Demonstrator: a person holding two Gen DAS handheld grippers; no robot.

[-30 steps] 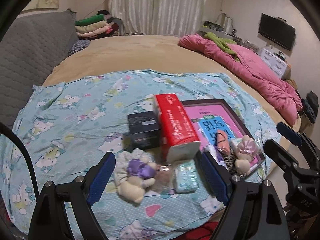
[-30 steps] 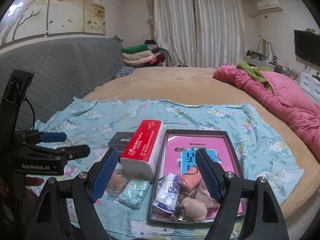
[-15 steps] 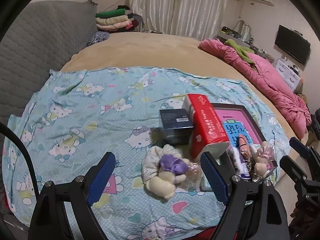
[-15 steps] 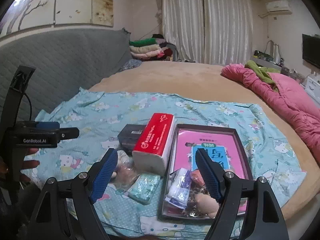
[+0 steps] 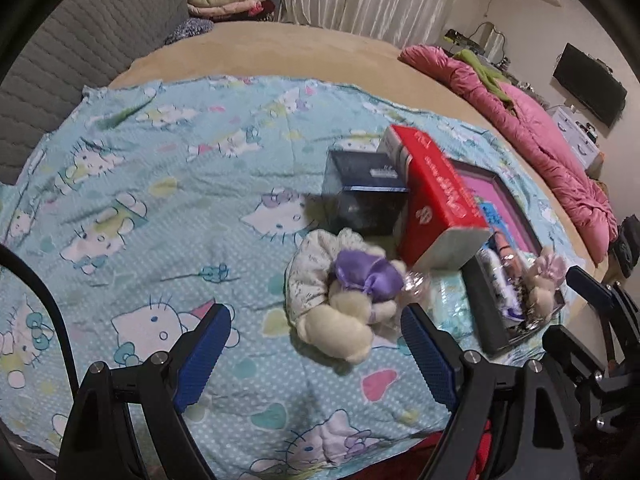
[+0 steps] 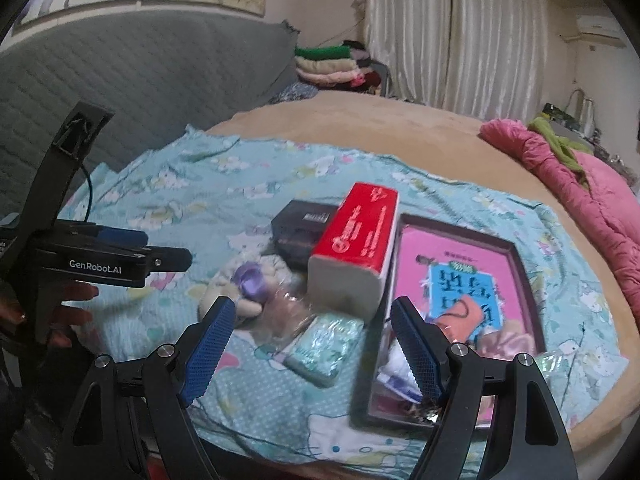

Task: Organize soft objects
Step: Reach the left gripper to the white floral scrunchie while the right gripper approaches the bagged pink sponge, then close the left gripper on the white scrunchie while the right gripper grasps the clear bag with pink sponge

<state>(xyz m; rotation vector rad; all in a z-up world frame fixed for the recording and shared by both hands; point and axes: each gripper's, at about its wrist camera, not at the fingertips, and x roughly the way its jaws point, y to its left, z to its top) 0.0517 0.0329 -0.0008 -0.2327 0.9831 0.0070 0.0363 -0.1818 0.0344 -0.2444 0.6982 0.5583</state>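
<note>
**Both tongs spread above the pile, nothing picked up yet**

Your left gripper [image 5: 316,340] hangs with its jaws spread wide and empty, the cream plush toy [image 5: 344,300] with the purple bow lying just ahead between the tips; that looks like an approach lined up for a grab. Your right gripper [image 6: 312,344] is also spread and empty, over the mint tissue pack [image 6: 324,344] on the cartoon-print sheet [image 5: 168,208].

Behind these, the red tissue pack [image 6: 356,252] leans against the dark box [image 5: 364,196], and its near end hangs over the tray's edge. The tray [image 6: 524,272] already holds several small soft items, so it is probably the collecting place.

The tray's contents are blurred and partly behind your right finger; the crinkled clear wrapper [image 6: 292,308] beside the plush is hard to identify.
</note>
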